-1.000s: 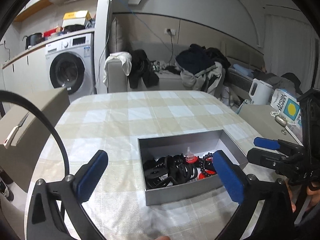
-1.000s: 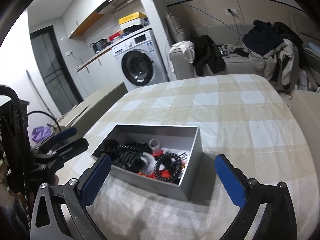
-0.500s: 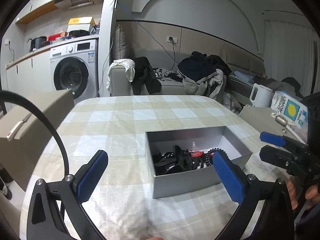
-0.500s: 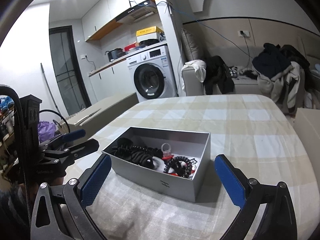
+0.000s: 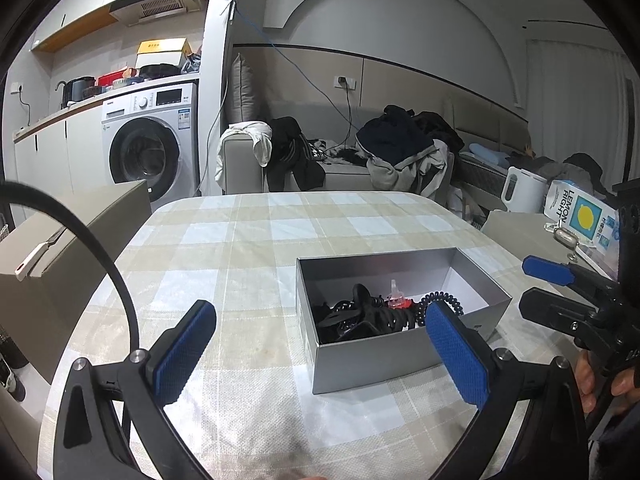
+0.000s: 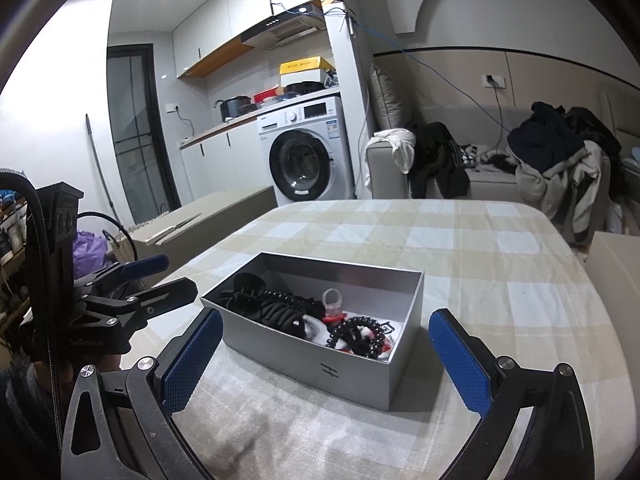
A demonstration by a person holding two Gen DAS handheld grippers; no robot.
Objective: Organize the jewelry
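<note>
A grey open box sits on the checked tablecloth. Inside lie black claw clips, a black beaded bracelet and a clear ring with red base. My left gripper hovers open just in front of the box, nothing between its blue pads. It also shows in the right wrist view left of the box. My right gripper is open, straddling the box's near side; it appears at the right in the left wrist view.
A cardboard box stands off the table's left edge. A side surface on the right holds a white kettle and a lemon carton. Behind are a washing machine and a sofa piled with clothes.
Both cameras have tilted up and lowered toward table level, so the box is seen more from the side. Both grippers stay open and empty.
</note>
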